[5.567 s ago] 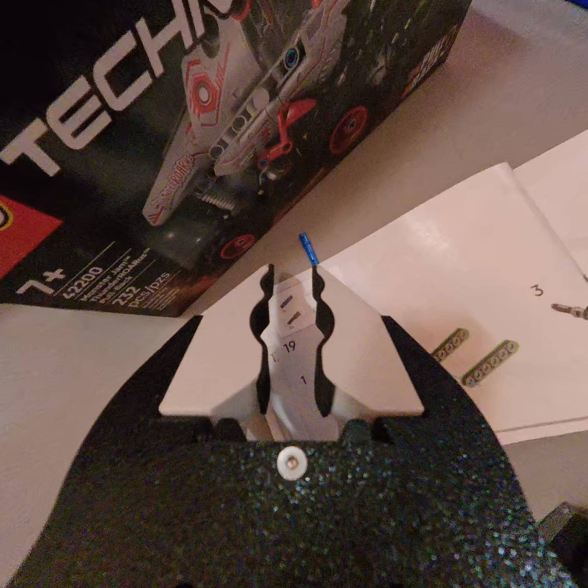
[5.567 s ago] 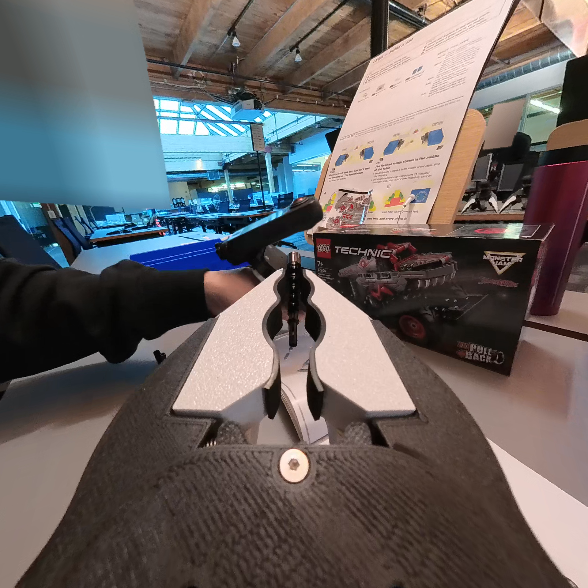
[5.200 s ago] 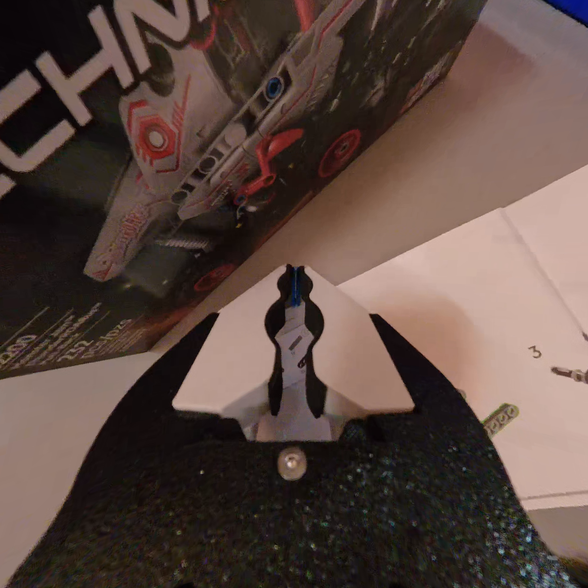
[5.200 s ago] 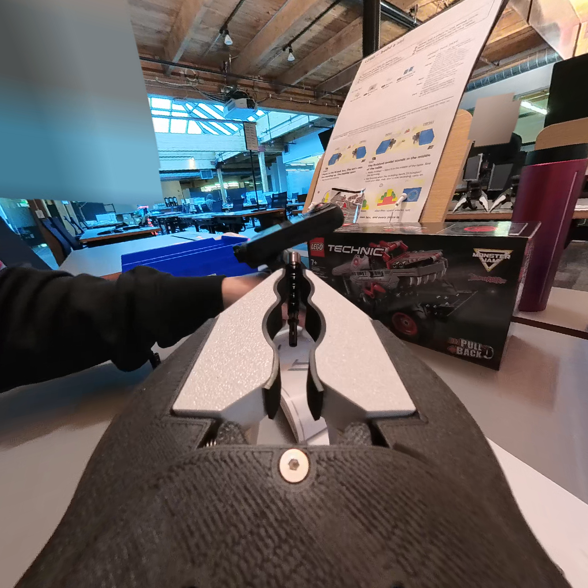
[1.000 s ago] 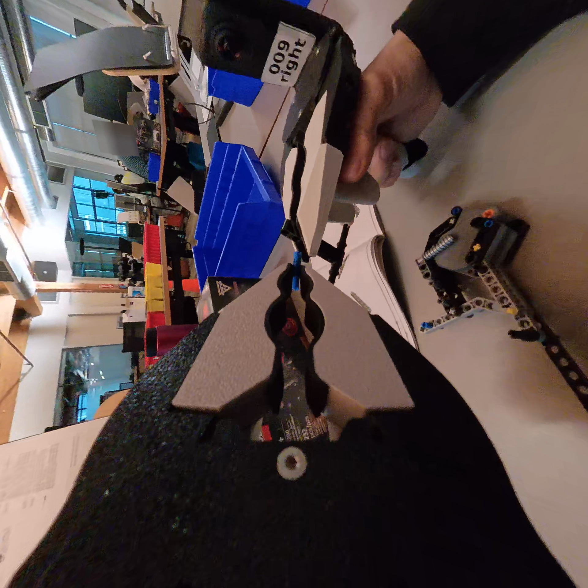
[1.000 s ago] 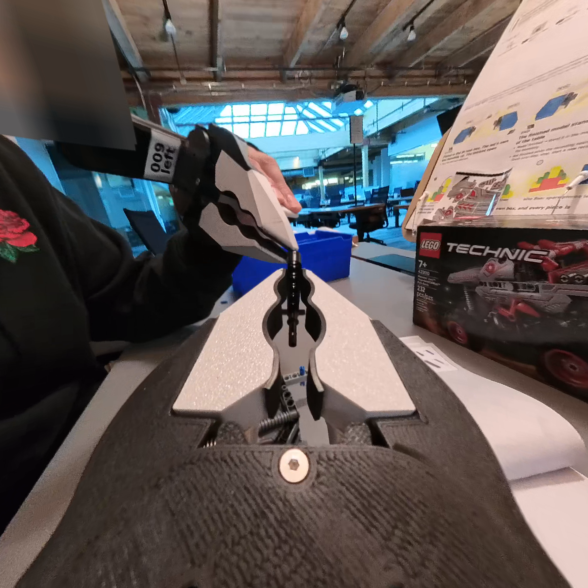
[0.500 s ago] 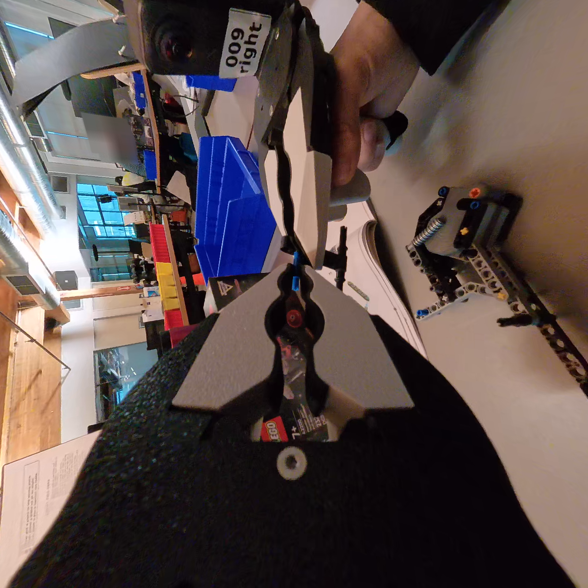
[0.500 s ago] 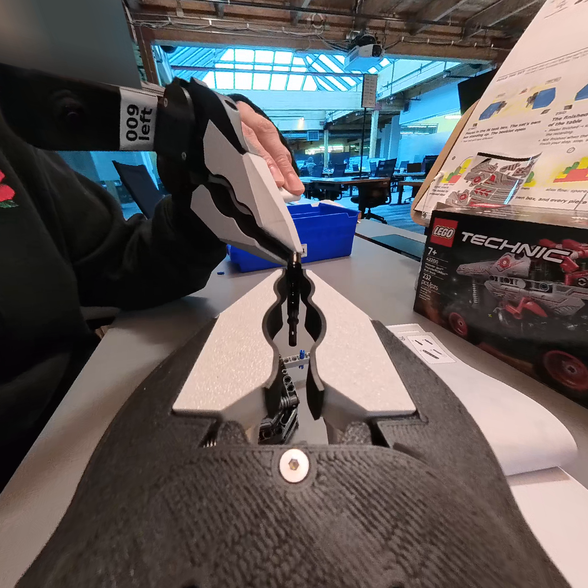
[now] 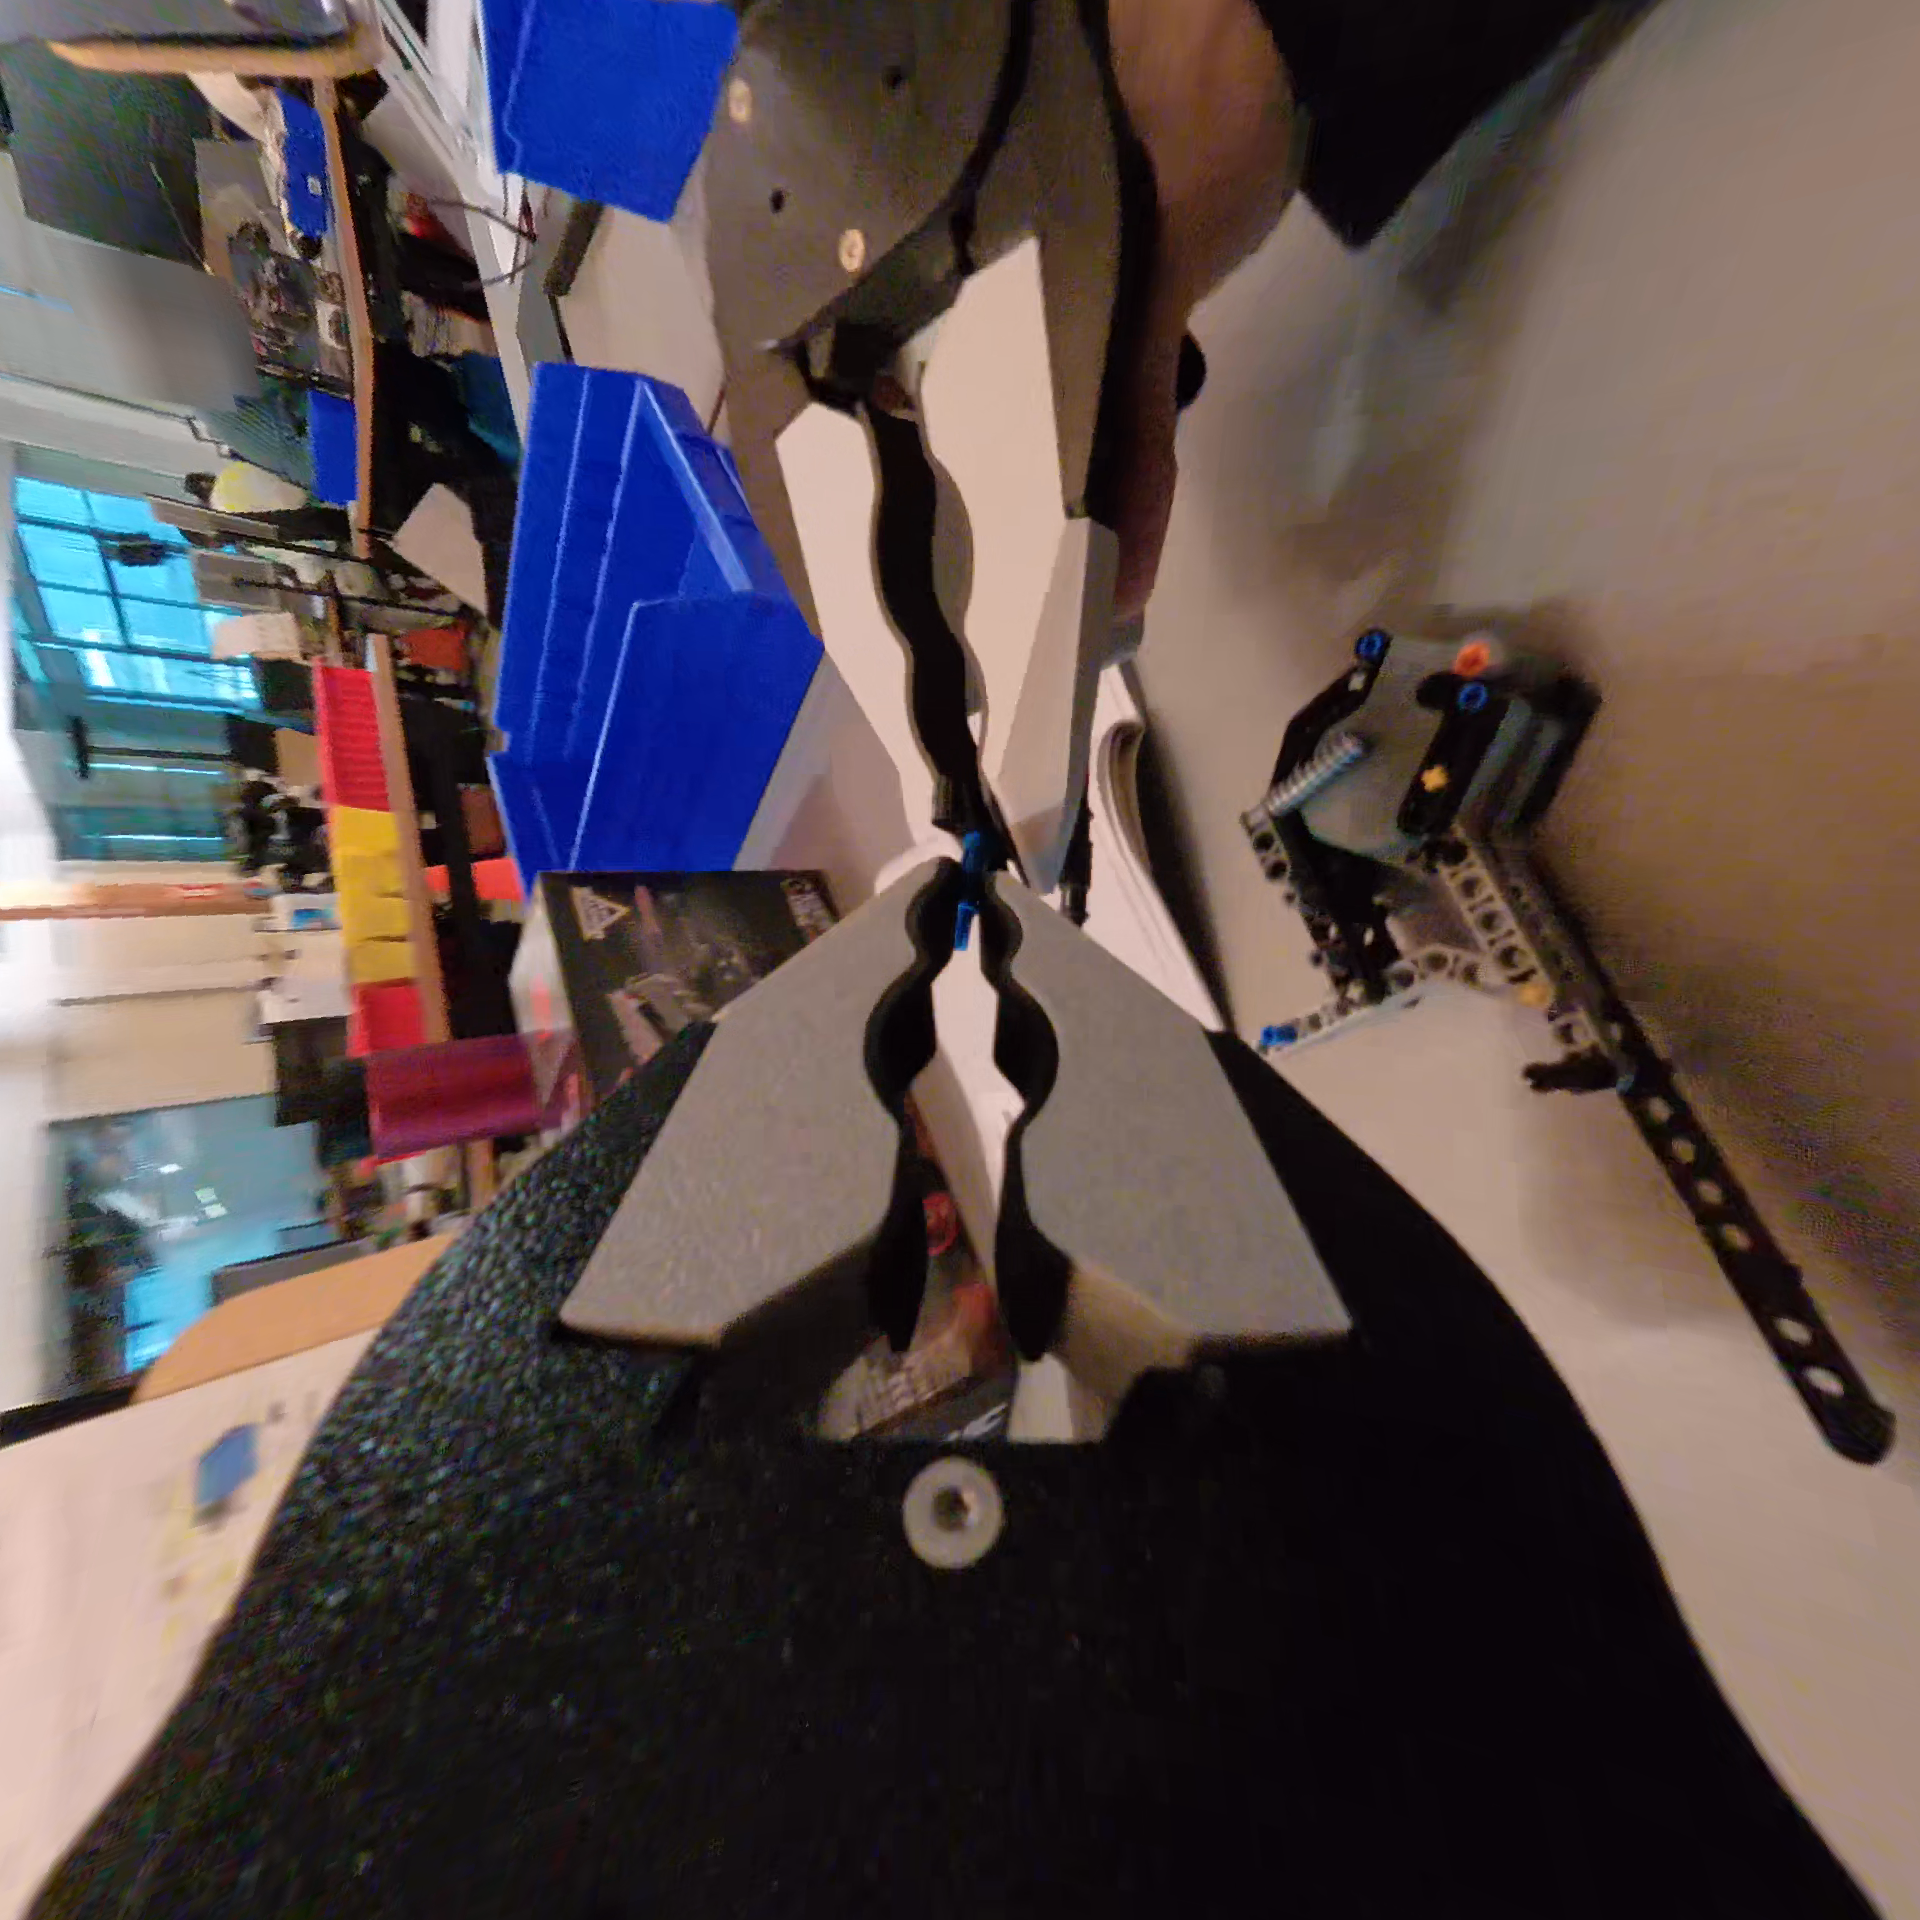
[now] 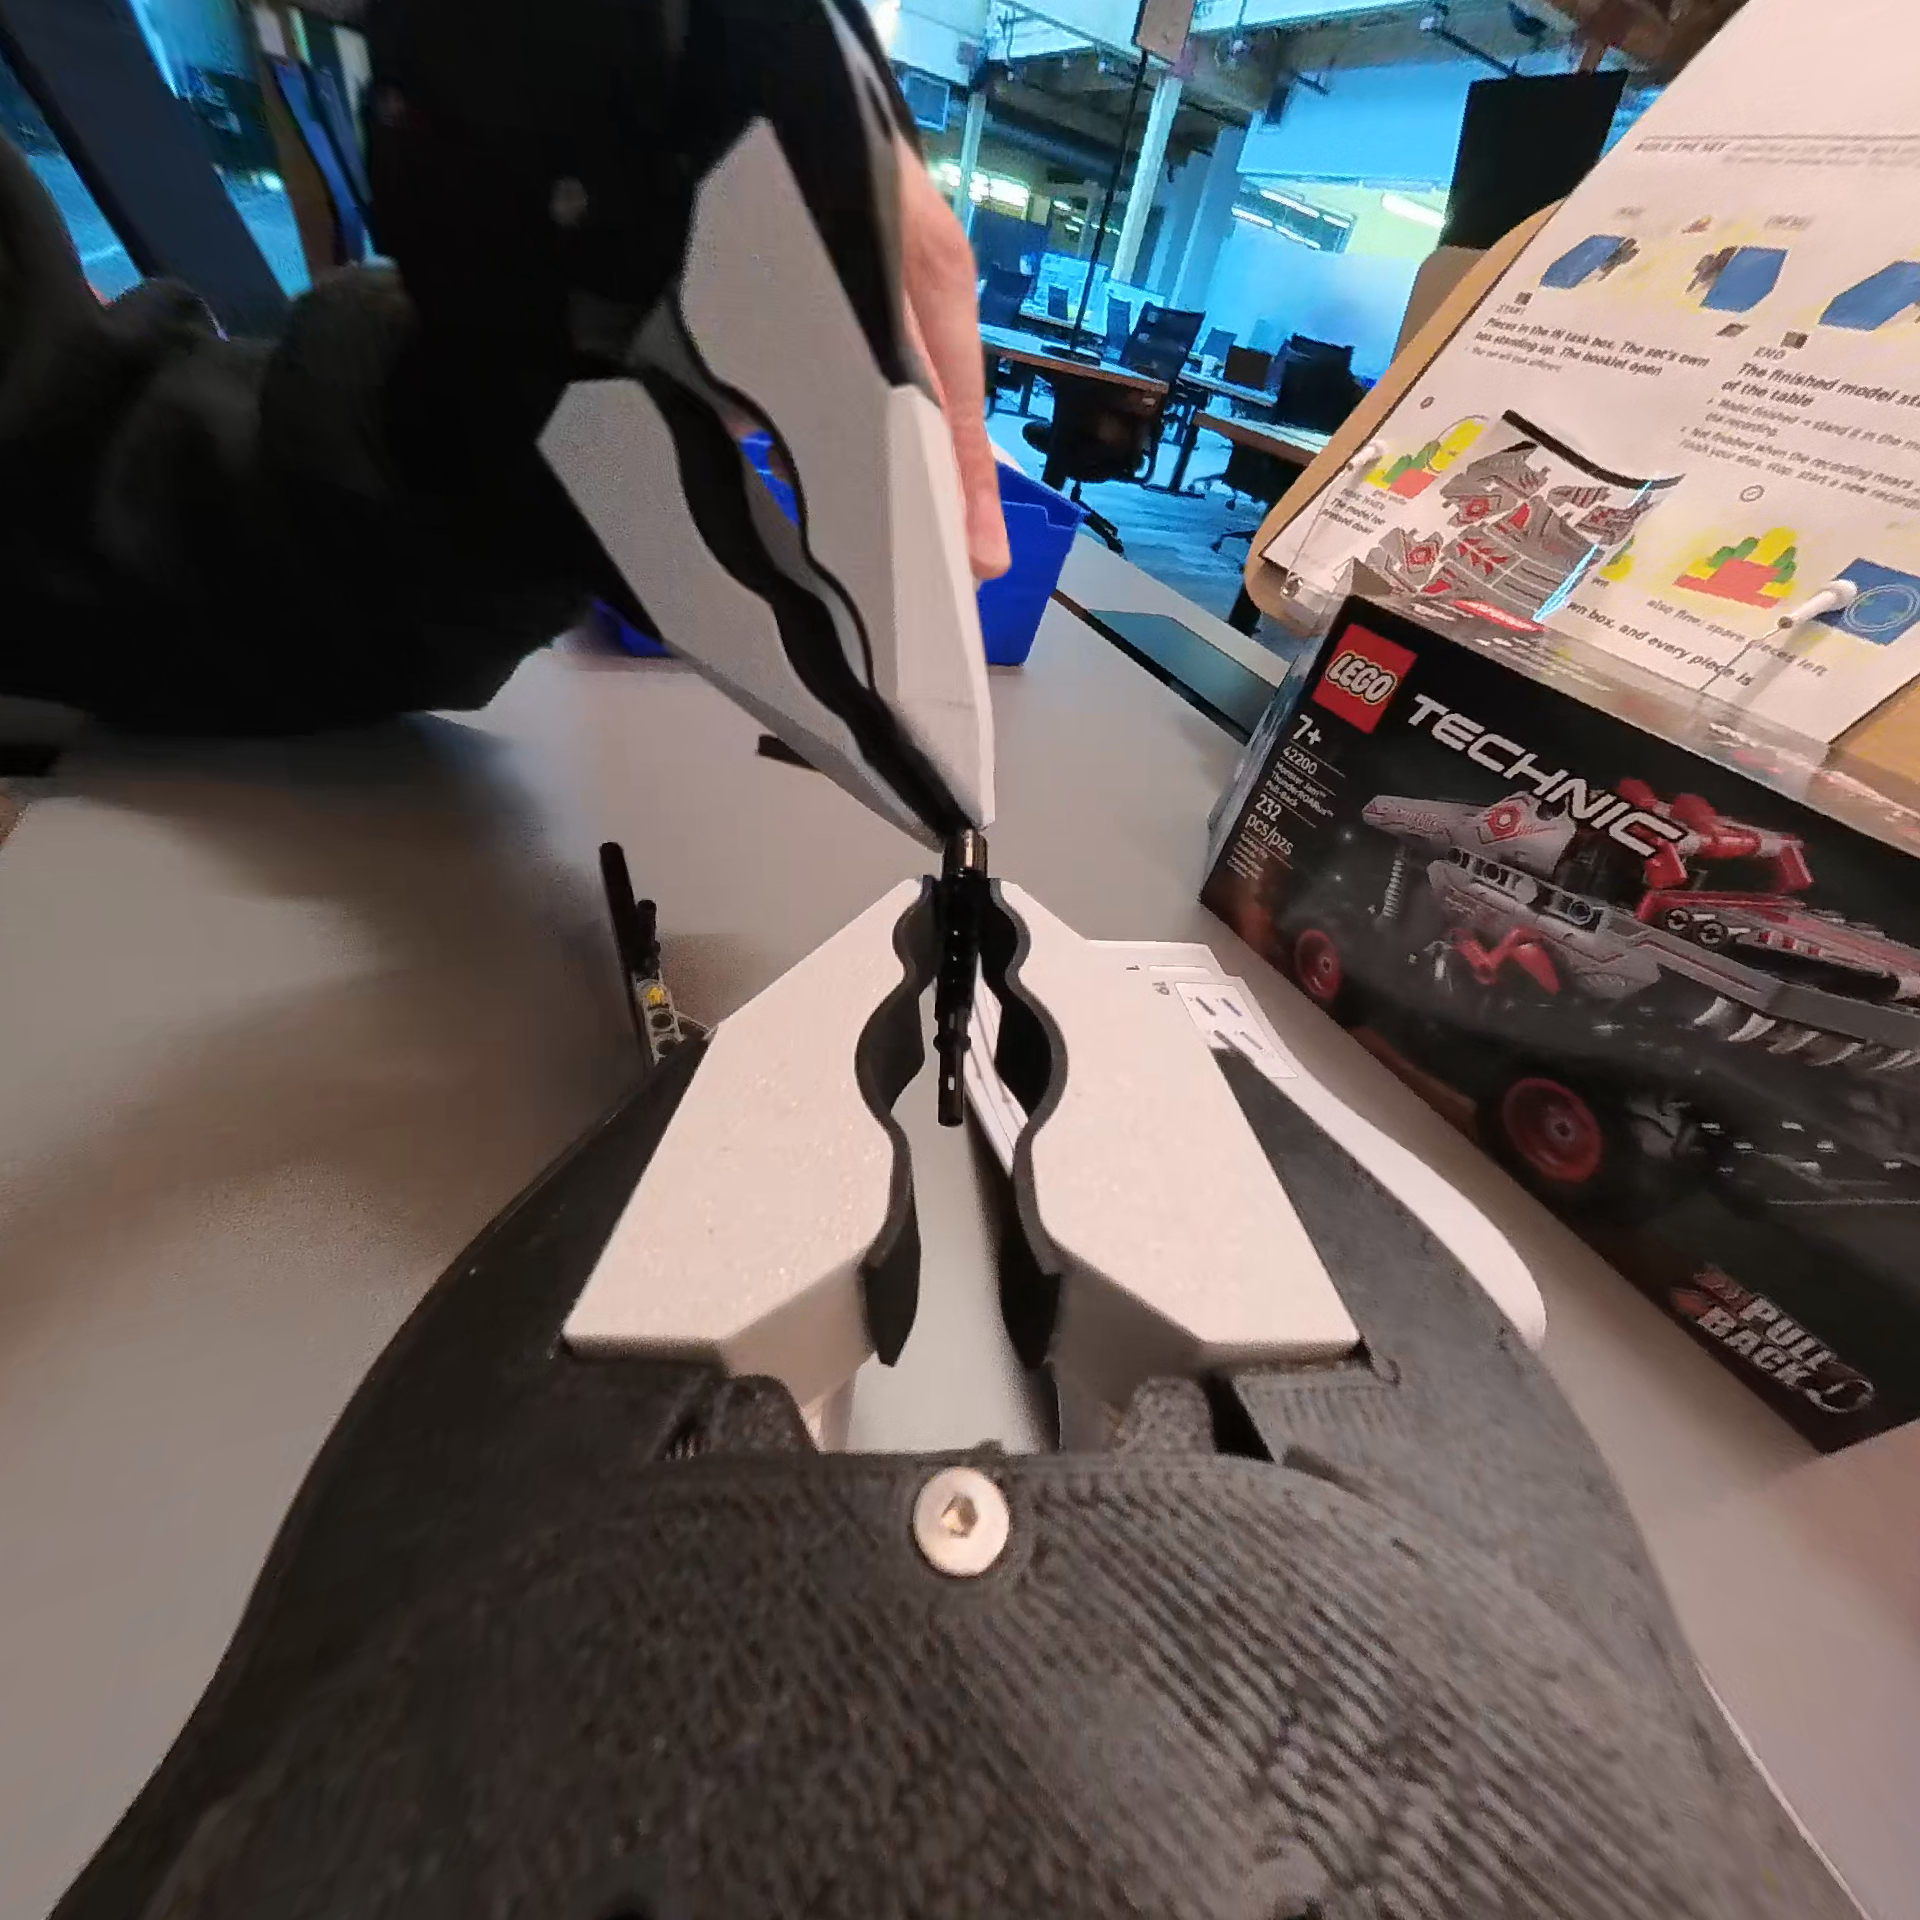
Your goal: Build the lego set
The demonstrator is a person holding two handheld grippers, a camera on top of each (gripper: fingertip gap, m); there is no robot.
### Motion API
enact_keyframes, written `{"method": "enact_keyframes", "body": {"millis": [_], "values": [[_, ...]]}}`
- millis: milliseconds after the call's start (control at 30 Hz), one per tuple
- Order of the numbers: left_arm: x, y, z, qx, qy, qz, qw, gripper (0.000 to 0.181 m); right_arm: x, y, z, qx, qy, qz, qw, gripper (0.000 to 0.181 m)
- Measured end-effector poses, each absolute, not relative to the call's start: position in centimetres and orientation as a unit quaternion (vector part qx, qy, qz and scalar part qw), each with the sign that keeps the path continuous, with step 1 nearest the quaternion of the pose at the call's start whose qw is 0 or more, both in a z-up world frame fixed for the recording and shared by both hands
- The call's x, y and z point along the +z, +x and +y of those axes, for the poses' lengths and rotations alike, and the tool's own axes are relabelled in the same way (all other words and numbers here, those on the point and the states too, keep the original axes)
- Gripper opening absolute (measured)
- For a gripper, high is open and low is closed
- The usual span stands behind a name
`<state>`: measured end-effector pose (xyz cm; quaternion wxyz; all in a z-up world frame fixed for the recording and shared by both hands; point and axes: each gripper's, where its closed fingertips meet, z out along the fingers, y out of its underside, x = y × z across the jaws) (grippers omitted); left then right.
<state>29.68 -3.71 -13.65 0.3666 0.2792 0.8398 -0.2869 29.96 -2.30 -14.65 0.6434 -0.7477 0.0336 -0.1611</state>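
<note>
My left gripper (image 9: 962, 896) is shut on a small blue pin (image 9: 968, 902) that sticks out past its tips. My right gripper (image 10: 961, 896) is shut on a thin black axle piece (image 10: 951, 1003), held lengthwise, its grey end just past the tips. The two grippers meet tip to tip. In the left wrist view the right gripper (image 9: 977, 821) comes down from above and the pin touches its tip. In the right wrist view the left gripper (image 10: 961, 821) comes from the upper left onto the axle's end. A half-built grey and black model (image 9: 1434, 831) lies on the table.
A long black beam (image 9: 1714, 1226) runs out from the model. The set's dark box (image 10: 1558, 935) stands to the right, with the open white booklet (image 10: 1247, 1039) in front of it. Blue bins (image 9: 644, 623) and a leaning board with a printed sheet (image 10: 1662, 364) stand behind. Only a small space, under 4 cm, lies between the two pairs of fingers.
About five seconds ago my left gripper shut on the blue pin over the booklet. Since then both grippers have come together, and in the last second the tips closed the gap to touching.
</note>
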Motion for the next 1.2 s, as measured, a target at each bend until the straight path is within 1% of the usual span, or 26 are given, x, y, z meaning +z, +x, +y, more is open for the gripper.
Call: {"method": "enact_keyframes", "body": {"millis": [67, 167, 200, 400, 567, 700, 800, 833, 900, 933, 1033, 1067, 1133, 1200], "values": [[-13.7, 29.7, -3.7, -0.307, 0.280, 0.838, 0.353, 0.002, -14.7, 29.9, -2.3, -0.163, -0.752, 0.030, 0.637, 0.006], [-13.9, 29.7, -3.6, -0.245, 0.306, 0.829, 0.398, 0.001, -15.0, 30.1, -2.1, -0.183, -0.761, 0.025, 0.621, 0.006], [-13.8, 29.8, -3.6, -0.241, 0.297, 0.833, 0.399, 0.001, -15.0, 30.2, -2.1, -0.188, -0.762, 0.026, 0.620, 0.006], [-13.9, 29.7, -3.8, -0.322, 0.215, 0.870, 0.304, 0.001, -15.0, 30.3, -2.3, -0.202, -0.762, 0.018, 0.616, 0.006], [-13.7, 29.6, -3.8, -0.308, 0.244, 0.858, 0.330, 0.001, -14.9, 30.2, -2.2, -0.219, -0.762, 0.009, 0.609, 0.006], [-14.4, 30.0, -4.0, -0.334, 0.188, 0.882, 0.274, 0.000, -15.7, 30.7, -2.3, -0.252, -0.782, 0.000, 0.570, 0.006], [-14.1, 29.3, -4.4, -0.406, 0.148, 0.882, 0.187, 0.000, -15.2, 30.5, -2.0, -0.249, -0.771, -0.004, 0.586, 0.006], [-14.1, 29.5, -4.4, -0.418, 0.143, 0.880, 0.174, 0.000, -15.2, 30.6, -2.0, -0.252, -0.771, -0.001, 0.585, 0.006], [-15.0, 31.2, -3.3, -0.378, 0.133, 0.892, 0.211, 0.000, -15.2, 30.7, -2.0, -0.256, -0.775, 0.001, 0.578, 0.006], [-14.8, 31.0, -3.4, -0.387, 0.144, 0.886, 0.212, 0.000, -15.2, 30.8, -2.0, -0.255, -0.773, 0.006, 0.581, 0.006], [-12.7, 29.4, -4.1, -0.460, 0.150, 0.857, 0.176, 0.000, -15.3, 31.0, -2.2, -0.246, -0.770, 0.015, 0.589, 0.006], [-12.1, 29.8, -3.8, -0.466, 0.143, 0.853, 0.184, 0.000, -15.4, 31.3, -2.5, -0.252, -0.771, 0.019, 0.584, 0.006], [-10.5, 31.2, -2.5, -0.483, 0.107, 0.844, 0.208, 0.000, -15.2, 31.8, -3.4, -0.258, -0.767, 0.037, 0.586, 0.006], [-11.0, 32.9, -0.4, -0.456, 0.055, 0.865, 0.204, 0.000, -15.0, 32.8, -4.4, -0.275, -0.759, 0.066, 0.587, 0.006]]}}
